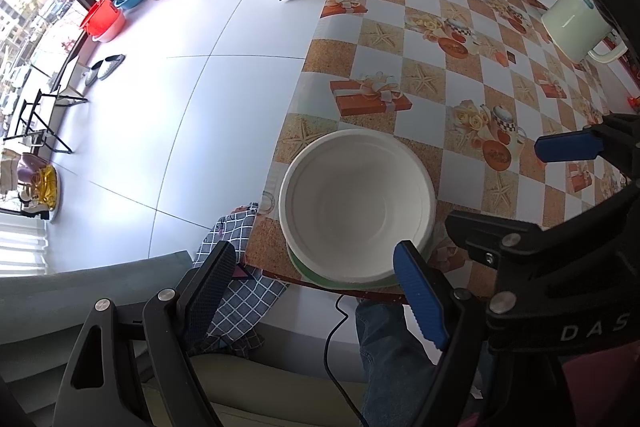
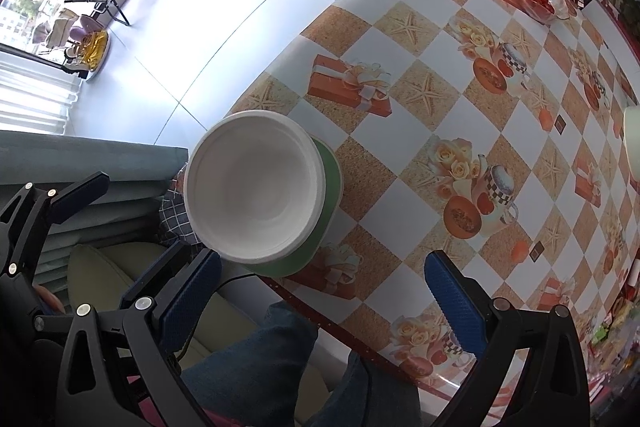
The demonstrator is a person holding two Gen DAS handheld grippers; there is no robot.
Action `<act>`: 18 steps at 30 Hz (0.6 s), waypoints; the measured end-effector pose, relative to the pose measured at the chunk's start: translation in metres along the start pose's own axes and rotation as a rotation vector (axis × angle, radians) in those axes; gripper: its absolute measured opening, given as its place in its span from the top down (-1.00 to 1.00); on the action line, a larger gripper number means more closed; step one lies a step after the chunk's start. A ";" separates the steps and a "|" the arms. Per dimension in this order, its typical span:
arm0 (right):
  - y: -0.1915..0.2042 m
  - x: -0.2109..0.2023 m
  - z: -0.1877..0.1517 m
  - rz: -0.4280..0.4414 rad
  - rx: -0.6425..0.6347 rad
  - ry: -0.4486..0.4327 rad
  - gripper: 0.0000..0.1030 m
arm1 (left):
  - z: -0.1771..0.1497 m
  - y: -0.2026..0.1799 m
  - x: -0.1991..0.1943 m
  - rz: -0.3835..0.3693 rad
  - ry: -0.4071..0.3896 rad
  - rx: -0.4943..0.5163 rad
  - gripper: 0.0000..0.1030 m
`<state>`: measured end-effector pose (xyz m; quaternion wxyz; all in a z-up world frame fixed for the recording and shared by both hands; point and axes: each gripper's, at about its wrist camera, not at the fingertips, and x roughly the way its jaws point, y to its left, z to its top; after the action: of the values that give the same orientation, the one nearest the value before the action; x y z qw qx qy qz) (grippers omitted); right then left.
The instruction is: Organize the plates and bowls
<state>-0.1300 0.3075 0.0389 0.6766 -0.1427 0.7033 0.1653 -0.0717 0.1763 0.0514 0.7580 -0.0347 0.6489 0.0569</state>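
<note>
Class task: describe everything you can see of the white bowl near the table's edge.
The white bowl is round, deep and empty, with a matte, paper-like look and a stepped rim. It stands upright on a green plate, whose edge shows beneath it, at the near corner of the table with the checked, patterned cover. Nothing else touches it: both grippers hang above with jaws open.

We see both wrist views looking steeply down from close above, sharing the white bowl at the table edge.
</note>
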 end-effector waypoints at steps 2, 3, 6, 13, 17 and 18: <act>0.001 0.000 0.000 0.001 -0.004 0.001 -0.98 | -0.001 0.002 -0.001 0.002 -0.001 -0.003 -0.63; 0.002 0.000 -0.001 0.001 -0.005 0.001 -0.98 | -0.002 0.002 -0.001 0.003 0.000 -0.005 -0.63; 0.005 0.000 -0.001 0.000 -0.012 0.000 -0.98 | -0.004 0.005 -0.002 0.006 -0.001 -0.014 -0.63; 0.009 0.000 -0.004 -0.001 -0.017 0.001 -0.98 | -0.009 0.014 -0.003 0.004 0.000 -0.040 -0.63; 0.006 0.002 -0.007 0.003 -0.002 0.009 -0.98 | -0.012 0.016 -0.003 0.002 0.008 -0.048 -0.63; 0.005 0.002 -0.007 0.003 0.001 0.010 -0.98 | -0.012 0.017 -0.002 0.002 0.011 -0.052 -0.63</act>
<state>-0.1386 0.3092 0.0371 0.6728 -0.1422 0.7070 0.1652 -0.0861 0.1917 0.0517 0.7532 -0.0542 0.6513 0.0744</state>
